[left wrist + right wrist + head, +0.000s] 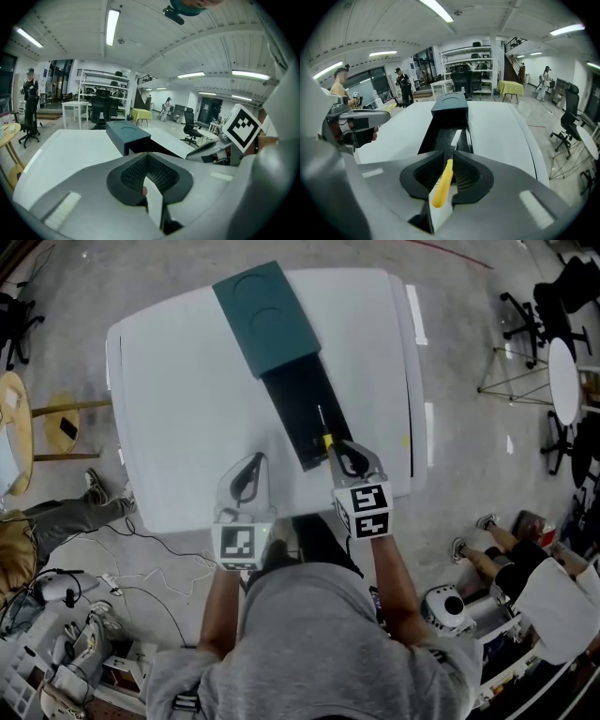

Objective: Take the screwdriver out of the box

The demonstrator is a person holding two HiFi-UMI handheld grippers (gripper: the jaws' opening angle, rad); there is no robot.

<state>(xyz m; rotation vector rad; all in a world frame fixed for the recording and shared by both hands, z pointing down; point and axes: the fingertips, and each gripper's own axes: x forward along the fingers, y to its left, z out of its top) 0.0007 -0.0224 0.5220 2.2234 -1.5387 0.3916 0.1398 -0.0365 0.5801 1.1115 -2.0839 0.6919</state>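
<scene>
A teal box (267, 315) lies on the white table (178, 418), with its black tray (302, 409) slid out toward me. The screwdriver (324, 432) has a yellow handle, and its dark shaft points over the tray's near end. My right gripper (349, 457) is at that end. In the right gripper view the yellow handle (442, 183) lies between the pads, which sit against it. My left gripper (247, 474) hovers over bare table left of the tray, shut and empty. The left gripper view shows the box (127, 133) ahead and the right gripper's marker cube (243, 126) at the right.
The table's near edge (281, 512) runs just below both grippers. A wooden stool (28, 427) and floor cables (141, 568) are at the left. Office chairs (530, 315), a round white table (565, 376) and a seated person (534, 568) are at the right.
</scene>
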